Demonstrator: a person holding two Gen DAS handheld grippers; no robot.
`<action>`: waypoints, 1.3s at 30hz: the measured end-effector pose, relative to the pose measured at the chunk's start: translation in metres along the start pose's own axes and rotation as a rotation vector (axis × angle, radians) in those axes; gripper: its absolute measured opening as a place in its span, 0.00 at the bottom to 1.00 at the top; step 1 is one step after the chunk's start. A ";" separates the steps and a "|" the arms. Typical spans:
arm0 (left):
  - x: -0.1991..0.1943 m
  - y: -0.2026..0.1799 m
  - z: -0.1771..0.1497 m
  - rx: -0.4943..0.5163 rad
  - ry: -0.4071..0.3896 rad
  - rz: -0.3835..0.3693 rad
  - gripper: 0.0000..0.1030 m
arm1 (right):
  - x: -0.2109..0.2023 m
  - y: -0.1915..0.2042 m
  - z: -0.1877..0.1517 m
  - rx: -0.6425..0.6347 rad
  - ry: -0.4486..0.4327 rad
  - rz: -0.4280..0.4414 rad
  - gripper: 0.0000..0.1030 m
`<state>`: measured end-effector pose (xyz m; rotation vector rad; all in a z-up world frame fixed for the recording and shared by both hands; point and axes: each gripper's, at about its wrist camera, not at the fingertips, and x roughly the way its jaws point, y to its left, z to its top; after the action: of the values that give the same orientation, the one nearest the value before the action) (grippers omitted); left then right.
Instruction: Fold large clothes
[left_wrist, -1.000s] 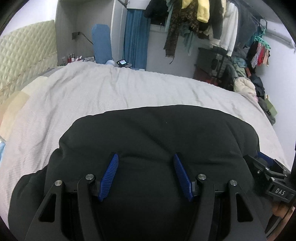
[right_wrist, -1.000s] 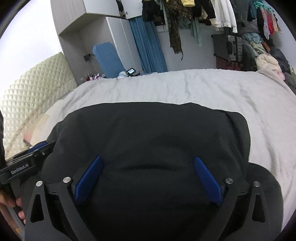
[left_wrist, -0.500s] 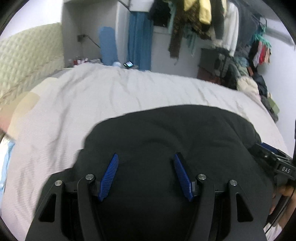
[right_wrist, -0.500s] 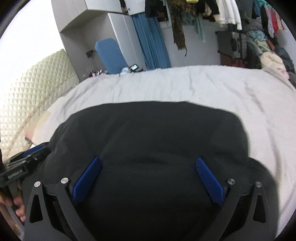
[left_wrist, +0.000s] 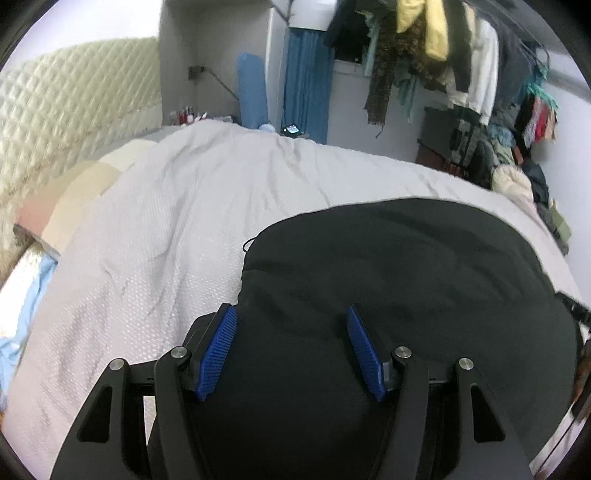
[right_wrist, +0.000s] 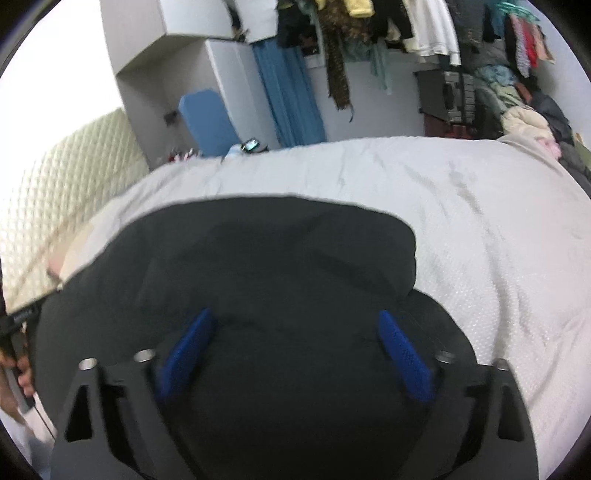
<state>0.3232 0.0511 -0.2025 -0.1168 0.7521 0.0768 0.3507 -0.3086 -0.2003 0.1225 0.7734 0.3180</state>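
A large black garment (left_wrist: 406, 266) lies spread on the grey bedspread (left_wrist: 177, 229); it also fills the right wrist view (right_wrist: 266, 258). My left gripper (left_wrist: 291, 317) is open, its blue pads (left_wrist: 218, 347) apart over the garment's near left part, the left pad at the garment's left edge. My right gripper (right_wrist: 295, 325) is open wide over the garment's near edge, blue pads (right_wrist: 402, 350) apart, nothing between them. The other gripper's body shows at the far right of the left view (left_wrist: 576, 306) and far left of the right view (right_wrist: 18, 317).
A quilted headboard (left_wrist: 66, 118) and pillows (left_wrist: 66, 192) stand left. Beyond the bed's far edge are a blue curtain (left_wrist: 306, 81), a phone (left_wrist: 291, 129) and a rack of hanging clothes (left_wrist: 443, 55). Piled clothes (right_wrist: 528, 118) sit at the far right.
Both grippers stay open. The left gripper has shifted left to the garment's left edge, with more bedspread in view. The right view has moved slightly and is blurred.
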 end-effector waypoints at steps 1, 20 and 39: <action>0.000 -0.001 -0.002 0.010 -0.004 0.004 0.61 | 0.000 -0.001 -0.002 -0.004 0.003 0.008 0.80; -0.005 -0.001 -0.028 -0.011 0.034 -0.017 0.63 | 0.003 -0.016 -0.037 0.041 0.094 0.080 0.84; -0.224 -0.067 0.018 0.041 -0.172 -0.096 0.88 | -0.220 0.041 0.035 -0.020 -0.288 -0.014 1.00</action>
<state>0.1794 -0.0191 -0.0306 -0.1060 0.5750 -0.0197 0.2181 -0.3418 -0.0197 0.1402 0.4855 0.2868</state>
